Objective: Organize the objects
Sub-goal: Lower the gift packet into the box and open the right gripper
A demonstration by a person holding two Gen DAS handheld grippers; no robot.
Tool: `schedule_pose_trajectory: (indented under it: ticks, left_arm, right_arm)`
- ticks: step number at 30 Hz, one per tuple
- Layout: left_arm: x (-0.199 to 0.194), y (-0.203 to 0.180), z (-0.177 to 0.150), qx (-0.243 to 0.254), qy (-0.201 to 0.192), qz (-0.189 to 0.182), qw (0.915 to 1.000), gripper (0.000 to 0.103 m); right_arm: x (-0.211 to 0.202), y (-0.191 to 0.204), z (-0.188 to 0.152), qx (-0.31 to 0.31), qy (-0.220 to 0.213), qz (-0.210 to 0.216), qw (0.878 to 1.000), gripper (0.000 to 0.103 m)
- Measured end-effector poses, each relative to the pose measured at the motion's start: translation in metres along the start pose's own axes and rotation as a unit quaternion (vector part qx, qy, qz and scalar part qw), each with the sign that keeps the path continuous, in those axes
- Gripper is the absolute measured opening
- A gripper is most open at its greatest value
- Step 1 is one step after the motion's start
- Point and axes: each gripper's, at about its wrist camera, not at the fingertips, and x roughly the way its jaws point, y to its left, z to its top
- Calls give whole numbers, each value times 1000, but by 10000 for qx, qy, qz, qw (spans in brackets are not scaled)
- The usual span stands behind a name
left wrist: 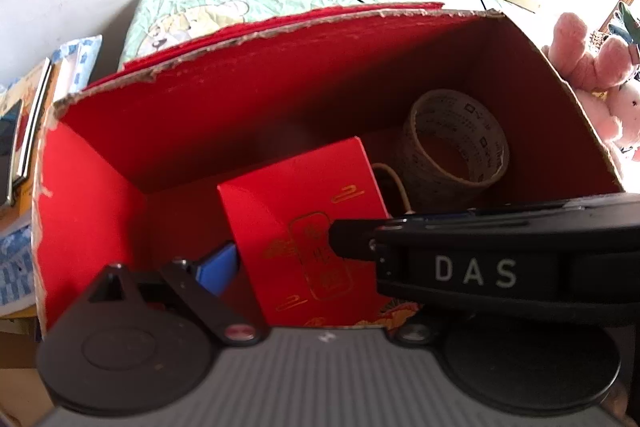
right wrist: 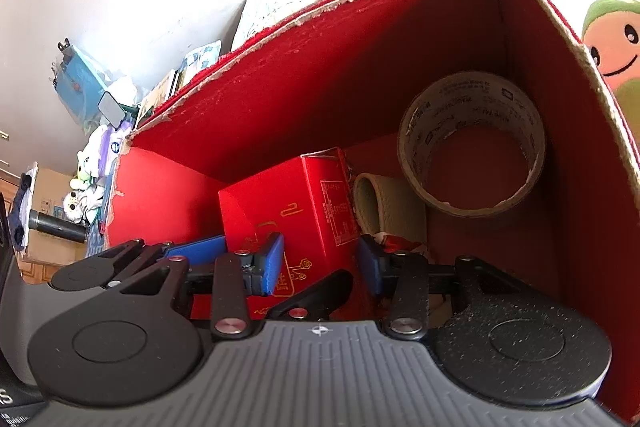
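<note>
Two tape rolls (right wrist: 472,143) and one small red carton (right wrist: 296,211), gold-lettered, unreadable; right gripper (right wrist: 322,263) straddles it, grip unclear; left gripper (left wrist: 280,255) apart.

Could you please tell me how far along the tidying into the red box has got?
Done: the tape roll and a smaller white roll lie in the big red box. In hand: the right gripper straddles the small red carton, already inside; contact is unclear. Left: releasing it.
</note>
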Motion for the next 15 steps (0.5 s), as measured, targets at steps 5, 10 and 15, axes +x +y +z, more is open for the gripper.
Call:
schedule_pose_trajectory:
  ticks: [5, 10, 15]
  left_arm:
    - [1, 0, 0, -8, -4, 43, 10000, 88]
    - [2, 1, 0, -42, 4, 96, 9999, 88]
    - [4, -3, 0, 23, -30, 198, 9998, 88]
  right_arm:
    - [2, 3, -1, -115, -99, -56, 9999, 44]
    - [4, 5, -2, -227, -191, -89, 9995, 43]
    - [5, 6, -2, -266, -246, -112, 9993, 43]
